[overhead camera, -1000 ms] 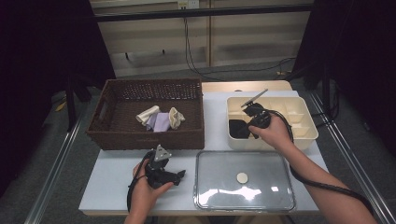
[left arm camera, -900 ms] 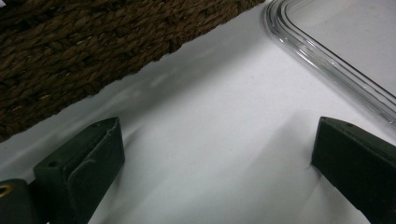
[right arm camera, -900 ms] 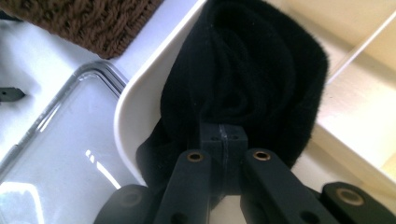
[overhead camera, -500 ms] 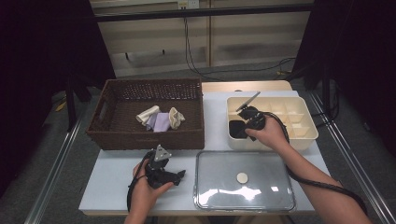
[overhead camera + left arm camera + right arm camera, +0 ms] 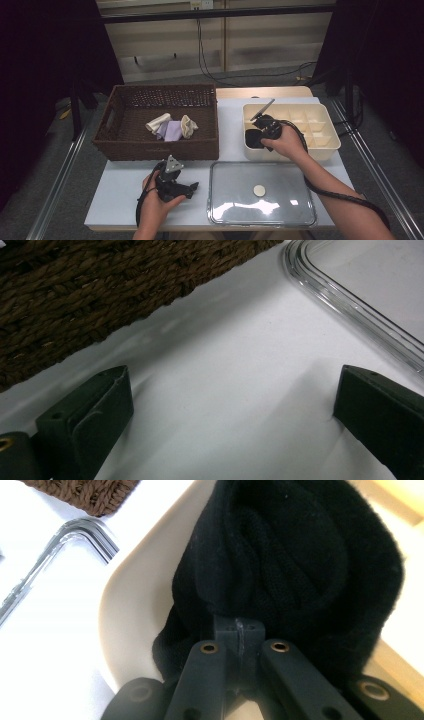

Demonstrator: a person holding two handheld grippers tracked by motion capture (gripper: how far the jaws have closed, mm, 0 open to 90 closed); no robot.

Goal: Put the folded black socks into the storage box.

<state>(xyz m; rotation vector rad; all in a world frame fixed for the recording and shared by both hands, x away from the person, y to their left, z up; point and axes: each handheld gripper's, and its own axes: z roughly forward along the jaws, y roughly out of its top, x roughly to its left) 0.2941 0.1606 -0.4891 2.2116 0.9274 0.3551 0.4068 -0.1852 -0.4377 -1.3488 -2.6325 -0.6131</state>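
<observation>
Black sock (image 5: 295,575) — a rolled bundle of black ribbed knit, sitting in the front corner compartment of the cream divided box (image 5: 320,125), the corner nearest the wicker basket. In the right gripper view the bundle sits directly ahead of the jaws and against them; the two black jaws are drawn together, their tips sunk in the knit, pinching a fold of it. Look: matte, thick yarn, ribs running in curved bands around a rounded top, folded over itself so one loop wraps the rest; the lower edge bulges over the box rim.

Right gripper (image 5: 261,131) — held over that corner compartment, pointing down into it, cable trailing back along the forearm.

Cream divided box — pale plastic, rounded corners, partitioned into small cells; stands at the right of the white table (image 5: 125,180).

Clear lid (image 5: 262,197) — transparent, rectangular, stepped rim, a small round pale knob at its middle; lies flat on the table just in front of the box.

Left gripper (image 5: 187,189) — resting low on the table near the front edge, between the basket and the lid; jaws spread wide with bare tabletop between them, gripping nothing.

Wicker basket (image 5: 130,145) — dark brown weave, at the left, holding rolled socks (image 5: 172,127) in cream and lilac.
</observation>
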